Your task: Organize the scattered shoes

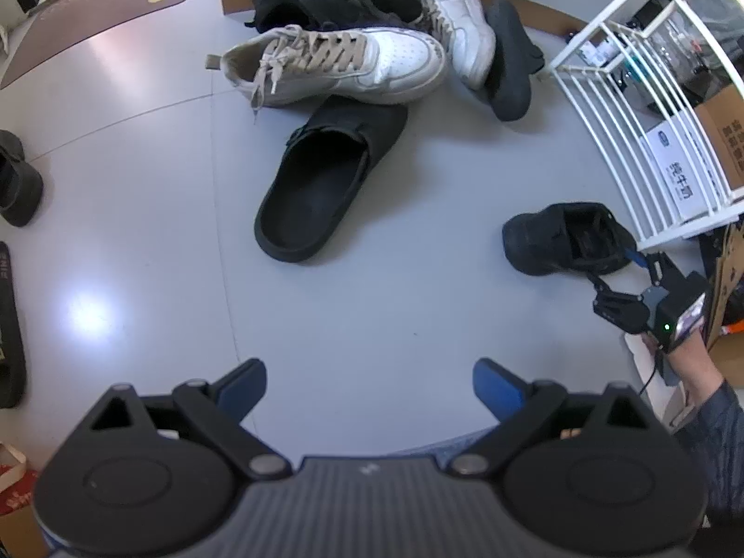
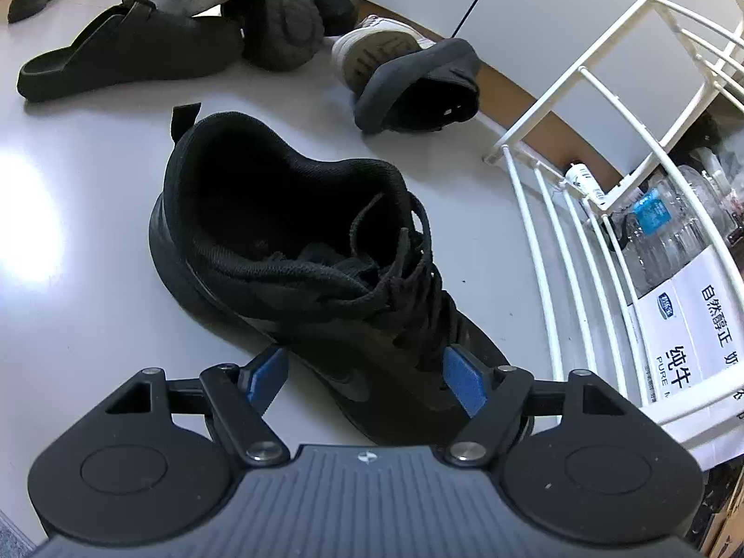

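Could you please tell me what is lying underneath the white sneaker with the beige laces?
The white sneaker rests on a black clog's toe and on black shoes behind. The clog's toe and those shoes' lower parts are covered.

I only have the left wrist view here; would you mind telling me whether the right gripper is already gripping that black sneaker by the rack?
Observer: Not yet. The right gripper is open, its blue pads astride the black sneaker near the toe end, not pressing.
Operator: Thanks. Is it laced?
Observer: Yes, black laces, loosely tied, run down its front.
Operator: Anything behind the white rack?
Observer: A clear water bottle with a blue label lies behind the rack.
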`<state>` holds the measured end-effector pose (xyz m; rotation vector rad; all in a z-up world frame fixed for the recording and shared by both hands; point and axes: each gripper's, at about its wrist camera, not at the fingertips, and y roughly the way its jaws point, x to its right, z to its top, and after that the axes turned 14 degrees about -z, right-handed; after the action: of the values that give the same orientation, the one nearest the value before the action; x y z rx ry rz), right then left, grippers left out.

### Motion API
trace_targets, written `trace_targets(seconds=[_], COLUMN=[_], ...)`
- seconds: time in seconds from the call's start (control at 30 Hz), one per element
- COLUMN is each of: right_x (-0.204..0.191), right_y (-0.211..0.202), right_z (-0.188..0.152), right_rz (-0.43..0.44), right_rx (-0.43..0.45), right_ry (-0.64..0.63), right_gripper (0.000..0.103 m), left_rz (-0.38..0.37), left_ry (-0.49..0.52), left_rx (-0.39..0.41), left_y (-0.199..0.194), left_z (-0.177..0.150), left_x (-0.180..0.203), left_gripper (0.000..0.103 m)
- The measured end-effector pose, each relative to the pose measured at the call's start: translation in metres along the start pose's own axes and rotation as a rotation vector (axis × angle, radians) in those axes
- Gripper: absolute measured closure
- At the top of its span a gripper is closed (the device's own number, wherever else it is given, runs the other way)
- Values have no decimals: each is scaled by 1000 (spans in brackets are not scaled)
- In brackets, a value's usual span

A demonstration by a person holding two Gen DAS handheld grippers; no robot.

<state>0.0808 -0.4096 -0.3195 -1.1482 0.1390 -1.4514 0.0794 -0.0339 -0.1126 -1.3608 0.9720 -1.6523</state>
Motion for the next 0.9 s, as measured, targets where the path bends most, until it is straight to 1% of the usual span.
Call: trace_targets(seconds=[0.1, 0.2, 0.3, 0.37, 0.43, 0.53, 0.77, 0.9], right_x=[2, 5, 8, 9, 10, 13, 19, 20], right_y=[3, 4, 2, 1, 0, -1, -8, -10], right_z=[1, 2, 4, 5, 6, 6, 7, 9], right_rz=[10, 19, 20, 12, 9, 31, 98, 124], right_rx=[0, -30, -65, -89, -114, -157, -230, -262], right_ry=[15, 69, 121, 148, 165, 207, 292, 335], right_gripper=[24, 25, 33, 42, 49, 57, 70, 74], left_rz=[3, 4, 5, 6, 6, 6, 5, 4], left_ry=[-2, -3, -2, -1, -1, -1, 0, 1], left_rx=[3, 5, 4, 1, 1, 2, -2, 0], left_y=[-1, -3, -3, -2, -2, -3, -3, -4], left_z=[0, 0, 1, 2, 3, 5, 7, 8], left_x=[0, 1, 1, 1, 1, 2, 3, 4], left_gripper=[6, 6, 6, 6, 6, 6, 6, 6])
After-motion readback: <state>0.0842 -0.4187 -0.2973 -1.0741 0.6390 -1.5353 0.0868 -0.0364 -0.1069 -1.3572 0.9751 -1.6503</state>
